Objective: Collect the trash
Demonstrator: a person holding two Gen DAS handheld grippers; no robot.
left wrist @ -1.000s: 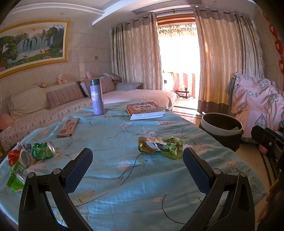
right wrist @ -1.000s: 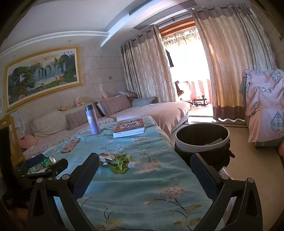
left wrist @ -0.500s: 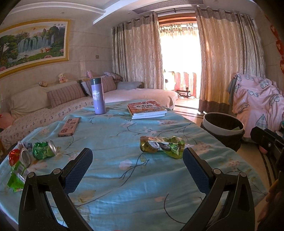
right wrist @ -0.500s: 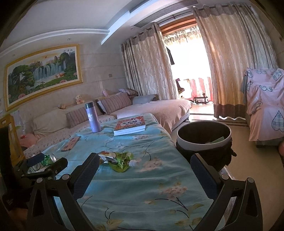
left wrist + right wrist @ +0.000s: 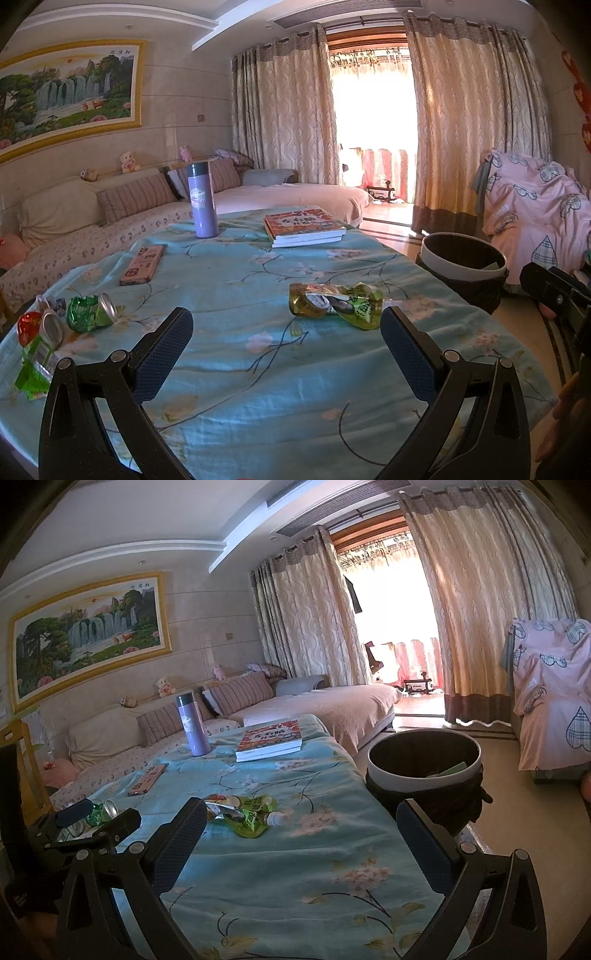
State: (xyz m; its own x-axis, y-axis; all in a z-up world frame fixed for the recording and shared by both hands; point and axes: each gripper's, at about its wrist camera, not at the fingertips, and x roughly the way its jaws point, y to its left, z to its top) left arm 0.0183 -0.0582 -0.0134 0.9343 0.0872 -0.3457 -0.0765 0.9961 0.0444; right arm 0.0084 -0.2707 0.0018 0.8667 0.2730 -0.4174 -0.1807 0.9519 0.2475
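I take the books on the counter as my landmark: bottle to their left, phone left and nearer, crumpled pouches in front, crushed cans far front-left, bin on the floor to their right.

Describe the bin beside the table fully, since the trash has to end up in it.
The bin is round and open-topped, with a pale rim band above a dark, seemingly bag-wrapped body. It stands upright on the floor just off the table's right edge, near the pink-covered chair. The inside is dark, with a green scrap leaning against the inner wall. Neither gripper touches it.
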